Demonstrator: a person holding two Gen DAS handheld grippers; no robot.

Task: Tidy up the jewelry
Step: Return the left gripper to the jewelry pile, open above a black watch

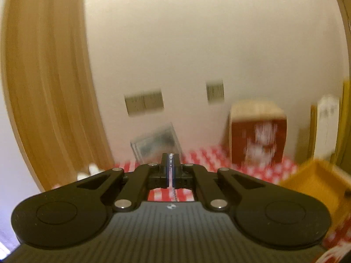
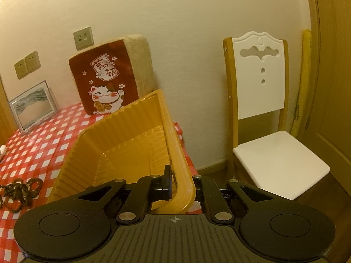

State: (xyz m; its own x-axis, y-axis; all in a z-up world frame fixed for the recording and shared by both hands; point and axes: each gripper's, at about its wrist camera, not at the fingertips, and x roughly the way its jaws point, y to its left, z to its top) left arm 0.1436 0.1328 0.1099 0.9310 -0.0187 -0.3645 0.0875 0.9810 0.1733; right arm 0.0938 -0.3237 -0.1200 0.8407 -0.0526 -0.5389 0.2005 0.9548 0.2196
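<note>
Mid-transfer, by the look of it. Left gripper (image 1: 170, 164) pinched tight on a thin silvery chain (image 1: 174, 194), a short length dangling below the pads over the red-and-white checked tabletop (image 1: 210, 157); view blurred, chain's full length not visible. Right gripper (image 2: 175, 182) clamped on the near rim of a ribbed yellow plastic tray (image 2: 122, 144), holding it tilted up, open side towards the camera, far edge raised off the cloth; tray bare inside as far as visible. Tangled pile of dark brown bead strands (image 2: 19, 189) lying on the cloth just left of the tray, not yet sorted.

Next, probably: carry the chain across above the tray mouth, lower until slack pools inside, then release. Worth watching the fine links snagging on the ribbed wall or slipping over the raised rim.
</note>
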